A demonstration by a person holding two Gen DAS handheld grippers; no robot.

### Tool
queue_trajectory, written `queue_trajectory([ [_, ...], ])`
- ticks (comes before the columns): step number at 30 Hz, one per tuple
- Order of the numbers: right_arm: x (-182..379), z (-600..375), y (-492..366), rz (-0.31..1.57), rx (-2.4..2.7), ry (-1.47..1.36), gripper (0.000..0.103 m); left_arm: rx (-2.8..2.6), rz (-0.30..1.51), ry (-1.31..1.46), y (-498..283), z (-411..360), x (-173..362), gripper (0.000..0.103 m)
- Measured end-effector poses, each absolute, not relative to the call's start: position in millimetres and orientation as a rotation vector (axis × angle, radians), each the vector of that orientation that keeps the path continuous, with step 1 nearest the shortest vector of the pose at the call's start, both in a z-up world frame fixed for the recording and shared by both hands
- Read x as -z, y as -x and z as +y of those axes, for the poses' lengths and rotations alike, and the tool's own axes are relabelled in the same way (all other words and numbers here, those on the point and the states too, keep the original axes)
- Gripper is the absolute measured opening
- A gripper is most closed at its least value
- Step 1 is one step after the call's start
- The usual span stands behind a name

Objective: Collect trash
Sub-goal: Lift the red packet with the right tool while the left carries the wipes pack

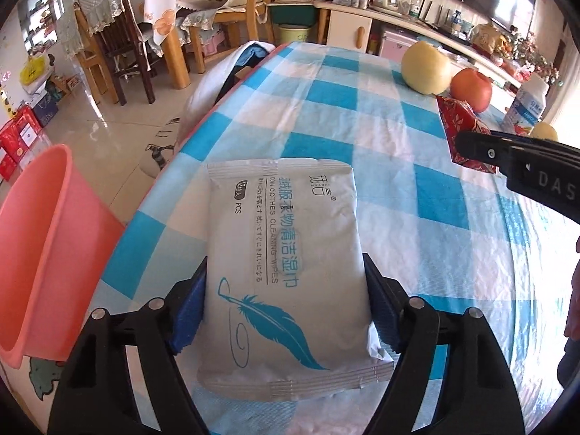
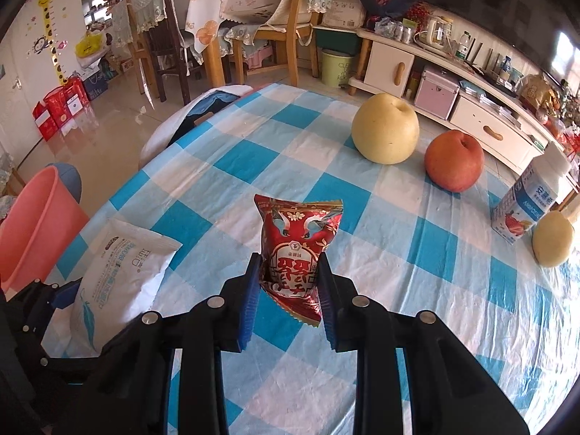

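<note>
A white wet-wipes pack (image 1: pixel 286 253) with a blue feather print lies between the blue pads of my left gripper (image 1: pixel 286 293), which press on both its long sides. In the right wrist view the same wipes pack (image 2: pixel 119 275) tilts up off the checked tablecloth (image 2: pixel 246 152) at the lower left. My right gripper (image 2: pixel 290 272) is shut on a red snack packet (image 2: pixel 297 246) and holds it just above the cloth. That red packet (image 1: pixel 458 123) and a black right finger (image 1: pixel 482 152) also show at the left wrist view's right side.
A pink bin (image 1: pixel 47 235) stands beside the table's left edge, also seen as the pink bin (image 2: pixel 32 224). A large pear (image 2: pixel 386 128), a red apple (image 2: pixel 453 165), a milk carton (image 2: pixel 522 210) and a small pear (image 2: pixel 552 239) sit at the right. Chairs and a cabinet stand beyond.
</note>
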State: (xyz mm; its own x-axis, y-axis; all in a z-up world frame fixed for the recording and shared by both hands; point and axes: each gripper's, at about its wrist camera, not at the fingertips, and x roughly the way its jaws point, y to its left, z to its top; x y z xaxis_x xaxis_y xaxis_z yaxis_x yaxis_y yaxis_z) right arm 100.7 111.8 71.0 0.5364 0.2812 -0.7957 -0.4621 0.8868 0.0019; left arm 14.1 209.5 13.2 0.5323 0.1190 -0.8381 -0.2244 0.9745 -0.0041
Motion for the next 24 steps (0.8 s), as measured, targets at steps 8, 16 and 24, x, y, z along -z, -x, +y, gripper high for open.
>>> queue_trajectory([
  [8, -89, 102, -75, 0.878, -0.444, 0.166, 0.031, -0.194, 0.894, 0.102, -1, 207, -37, 0.077],
  [16, -105, 115, -52, 0.846, -0.472, 0.142, 0.031, -0.229, 0.806, 0.158, 11, 228, -59, 0.077],
  [24, -116, 146, -27, 0.825, -0.531, 0.149, 0.031, -0.266, 0.737, 0.219, 21, 254, -77, 0.077],
])
